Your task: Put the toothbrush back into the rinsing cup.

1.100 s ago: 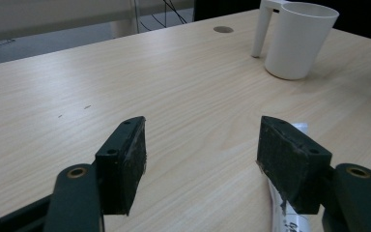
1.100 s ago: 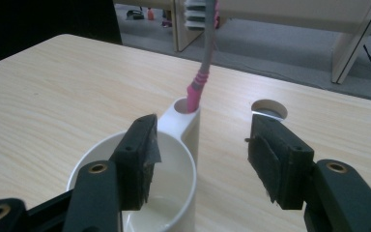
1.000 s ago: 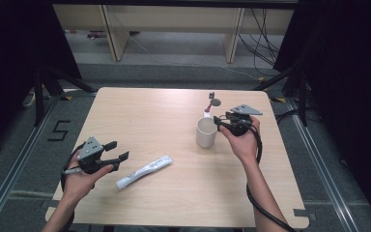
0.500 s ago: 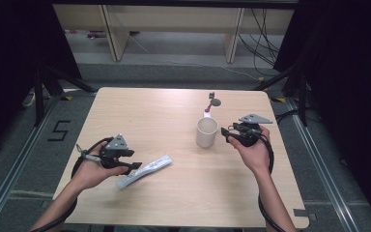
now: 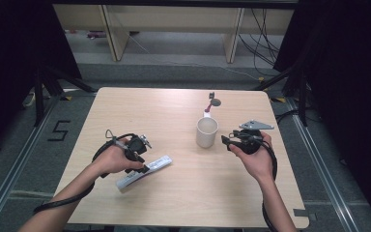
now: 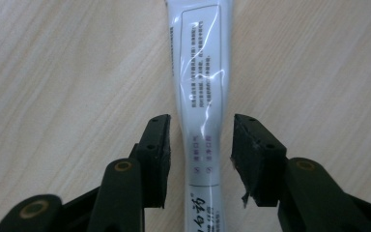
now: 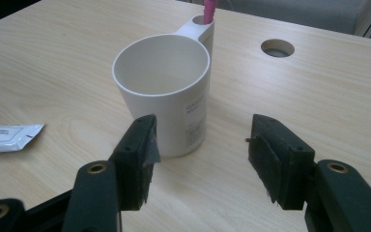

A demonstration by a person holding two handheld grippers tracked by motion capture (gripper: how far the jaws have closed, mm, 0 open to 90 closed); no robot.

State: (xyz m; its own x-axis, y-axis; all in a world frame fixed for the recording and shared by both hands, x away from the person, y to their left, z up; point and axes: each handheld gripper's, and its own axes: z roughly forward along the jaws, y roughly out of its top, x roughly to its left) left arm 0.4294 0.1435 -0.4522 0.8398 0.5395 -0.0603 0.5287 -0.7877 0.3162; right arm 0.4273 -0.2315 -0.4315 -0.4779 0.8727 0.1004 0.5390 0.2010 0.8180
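Left gripper (image 6: pixel 200 145) over white tube (image 6: pixel 201 82).
Jaws, just closing, straddle the tube without contact; right gripper (image 7: pixel 200 145) gapes apart near the cup (image 7: pixel 166 92).

One tube (image 5: pixel 143 171), one cup (image 5: pixel 206 131), perhaps one toothbrush (image 5: pixel 208 106).

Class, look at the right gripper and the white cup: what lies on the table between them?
Nothing: in the right gripper view, only bare tabletop lies between the right gripper, its fingers apart, and the white cup. The high view agrees.
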